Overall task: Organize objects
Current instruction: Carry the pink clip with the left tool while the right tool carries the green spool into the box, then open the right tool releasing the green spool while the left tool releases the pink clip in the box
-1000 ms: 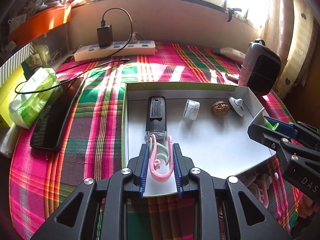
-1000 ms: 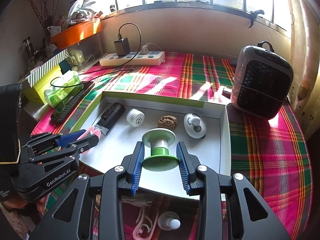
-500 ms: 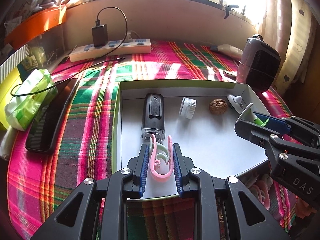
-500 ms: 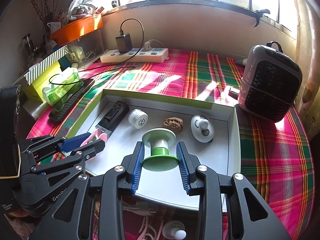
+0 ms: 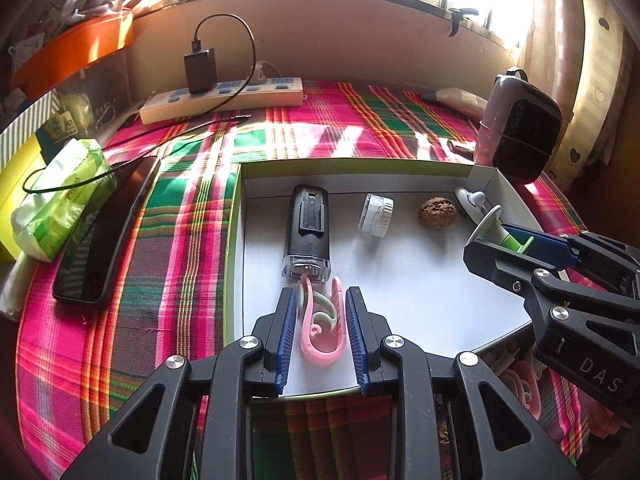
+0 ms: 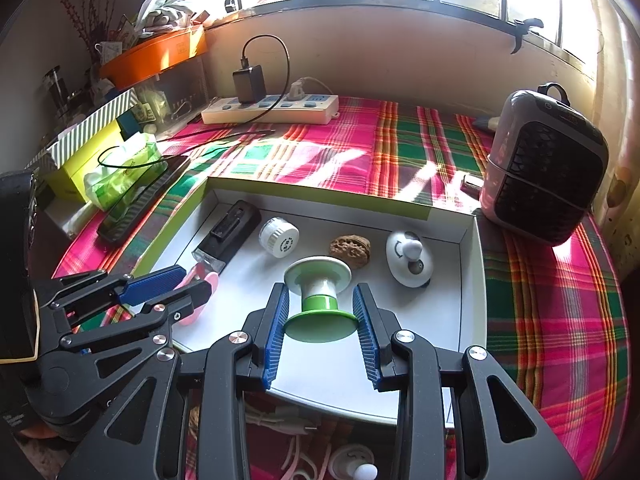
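Hooks released into the tray

The left gripper was opening around the pink hooks, lower centre in the tray (a straight withdrawal seemed best); the spool was clamped by the right gripper.

My left gripper hides most of the pink hook; below the tray's near edge, pale items are cut off.
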### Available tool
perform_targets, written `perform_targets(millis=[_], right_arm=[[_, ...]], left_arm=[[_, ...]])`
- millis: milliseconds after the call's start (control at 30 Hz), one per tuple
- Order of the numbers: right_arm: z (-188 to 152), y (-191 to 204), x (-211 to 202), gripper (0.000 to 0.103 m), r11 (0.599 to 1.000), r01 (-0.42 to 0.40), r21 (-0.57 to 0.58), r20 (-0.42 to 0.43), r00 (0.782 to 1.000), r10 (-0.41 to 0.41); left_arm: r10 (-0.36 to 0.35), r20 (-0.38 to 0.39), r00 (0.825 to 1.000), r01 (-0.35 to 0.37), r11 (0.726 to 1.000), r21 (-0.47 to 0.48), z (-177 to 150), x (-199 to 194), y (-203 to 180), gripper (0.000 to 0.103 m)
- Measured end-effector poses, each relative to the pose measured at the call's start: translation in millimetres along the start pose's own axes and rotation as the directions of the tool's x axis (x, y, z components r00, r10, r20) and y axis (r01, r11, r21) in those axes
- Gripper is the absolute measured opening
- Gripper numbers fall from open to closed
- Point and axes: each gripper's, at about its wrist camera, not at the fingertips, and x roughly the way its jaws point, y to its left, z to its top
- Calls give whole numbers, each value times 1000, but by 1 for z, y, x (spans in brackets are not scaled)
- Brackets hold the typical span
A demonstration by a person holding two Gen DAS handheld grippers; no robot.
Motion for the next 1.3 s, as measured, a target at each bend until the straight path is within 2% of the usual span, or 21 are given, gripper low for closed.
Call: perform_targets(millis=[233, 433, 700, 1300], right_arm=[[2, 4, 5, 35, 1000, -14, -1, -12, 1000, 14], [6, 11, 12, 35, 998, -58, -3, -19, 998, 58], [15, 24, 34, 35, 995, -99, -28, -68, 993, 97], [25, 34, 64, 35, 993, -109, -42, -110, 989, 104]], left_arm=[[5, 14, 1000, -5, 1000, -13, 0, -6, 2, 26], [13, 45, 999, -12, 1000, -27, -1, -20, 9, 27], [-5, 56, 998, 8, 999, -45, -4, -31, 16, 27], [-27, 73, 997, 32, 997, -64, -9, -42, 25, 27]])
